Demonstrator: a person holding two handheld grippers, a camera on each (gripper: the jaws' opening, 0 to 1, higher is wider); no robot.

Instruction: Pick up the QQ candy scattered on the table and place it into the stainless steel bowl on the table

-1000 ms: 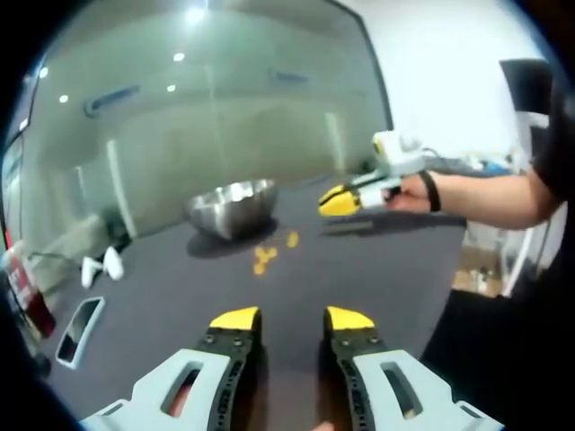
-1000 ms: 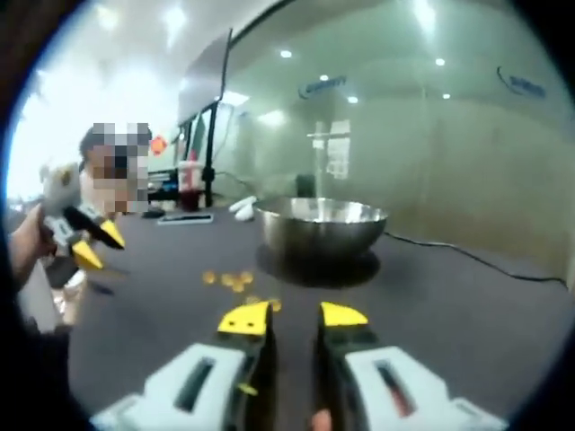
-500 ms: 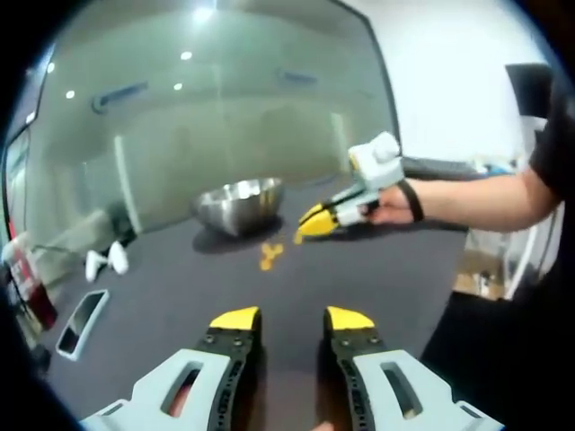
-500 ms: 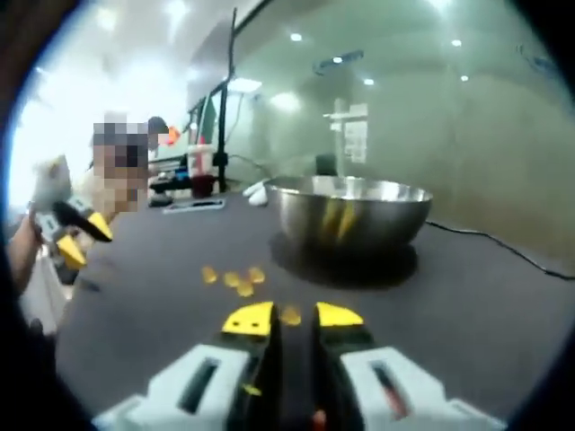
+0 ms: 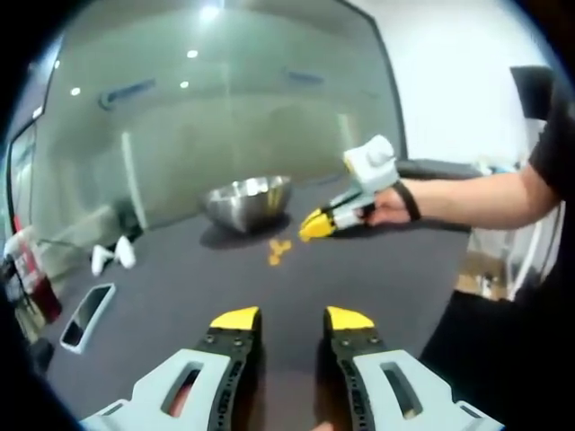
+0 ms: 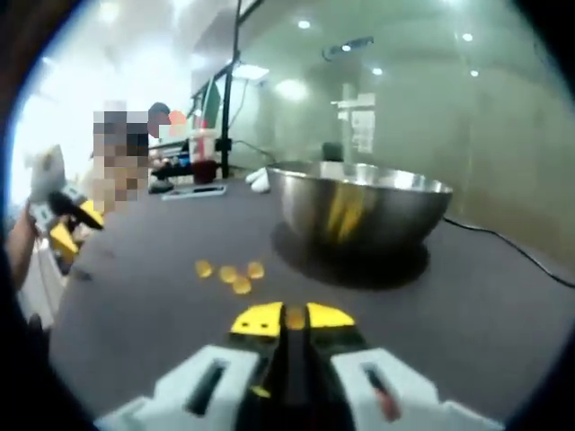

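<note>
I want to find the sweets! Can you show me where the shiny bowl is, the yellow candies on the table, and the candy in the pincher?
shiny bowl (image 6: 364,208), right gripper view, on its outer wall.
yellow candies (image 6: 230,274), right gripper view, on the middle candy of the loose group on the table.
pinched candy (image 6: 294,317), right gripper view, on the candy between the right gripper's jaws.

Shiny steel bowl (image 6: 364,209), matt dark table (image 6: 144,296), glossy translucent candy (image 6: 241,285).

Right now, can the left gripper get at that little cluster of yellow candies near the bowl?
Probably yes. The left gripper is open and hangs back over bare table, with nothing between it and the candies. The right gripper works beside them, its jaws closing on one candy, so the two could crowd.
</note>
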